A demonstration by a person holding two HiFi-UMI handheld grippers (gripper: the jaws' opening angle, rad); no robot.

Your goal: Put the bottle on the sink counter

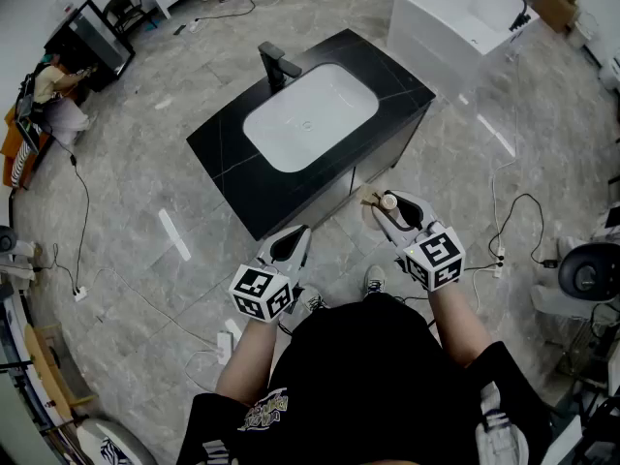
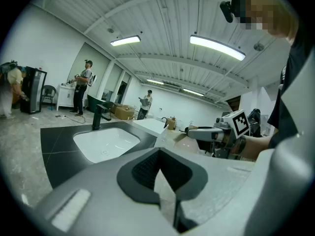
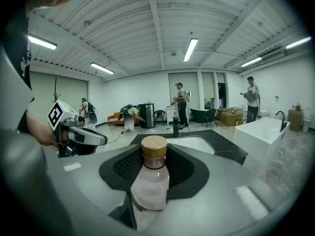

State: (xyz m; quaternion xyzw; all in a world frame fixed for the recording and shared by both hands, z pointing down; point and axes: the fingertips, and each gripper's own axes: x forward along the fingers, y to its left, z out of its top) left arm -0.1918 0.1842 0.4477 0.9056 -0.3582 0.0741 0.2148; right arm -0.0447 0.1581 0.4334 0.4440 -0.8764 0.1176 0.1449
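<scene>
A clear bottle point(image 3: 151, 182) with a wooden cap point(image 1: 387, 201) stands upright between my right gripper's point(image 3: 153, 191) jaws, which are shut on its body. In the head view my right gripper point(image 1: 386, 204) holds it just off the near right side of the black sink counter point(image 1: 387, 85), in front of the cabinet. The counter has a white basin point(image 1: 310, 114) and a black faucet point(image 1: 278, 64). My left gripper point(image 1: 296, 234) hovers at the counter's near edge, its jaws together with nothing in them point(image 2: 162, 178).
A white bathtub point(image 1: 465, 17) stands beyond the counter to the right. Cables and a power strip point(image 1: 499, 257) lie on the grey floor. Several people work at the room's far side point(image 3: 180, 102). A chair base point(image 1: 589, 271) is at right.
</scene>
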